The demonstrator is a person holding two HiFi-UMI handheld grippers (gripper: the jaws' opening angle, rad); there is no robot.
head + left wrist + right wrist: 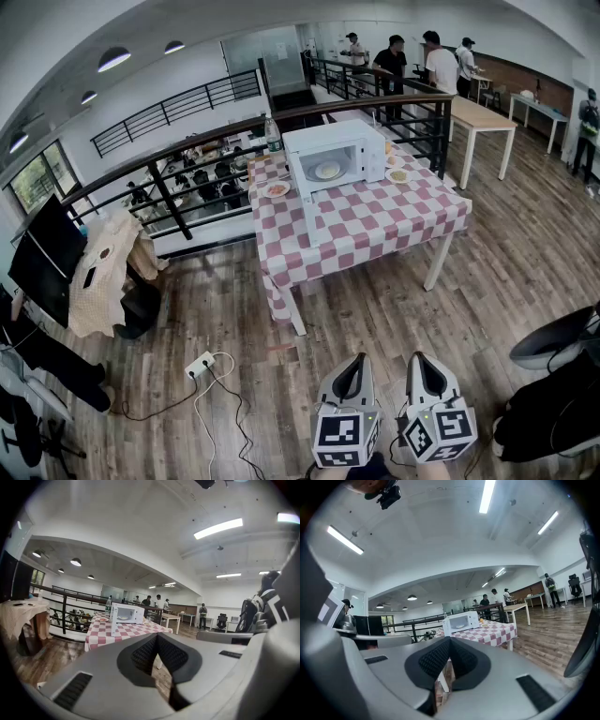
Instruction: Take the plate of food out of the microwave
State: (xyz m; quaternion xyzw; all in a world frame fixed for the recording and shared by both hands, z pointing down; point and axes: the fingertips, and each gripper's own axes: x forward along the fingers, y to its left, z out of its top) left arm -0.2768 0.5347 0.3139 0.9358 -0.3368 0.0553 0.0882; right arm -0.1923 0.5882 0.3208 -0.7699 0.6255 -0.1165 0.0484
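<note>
Left hand-held gripper (352, 360): pressed together, empty. Right hand-held gripper (418, 358): pressed together, empty. Side by side above wooden floor (234, 309). Plate of food (327, 170): inside microwave (356, 141) on checkered tabletop (375, 220), well apart from both.

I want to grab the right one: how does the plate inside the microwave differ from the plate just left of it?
The microwave plate sits inside the microwave; the left plate lies out on the checked tablecloth. The microwave plate looks pale all over; the left plate shows reddish food. Both are round, light-coloured and lie flat.
</note>
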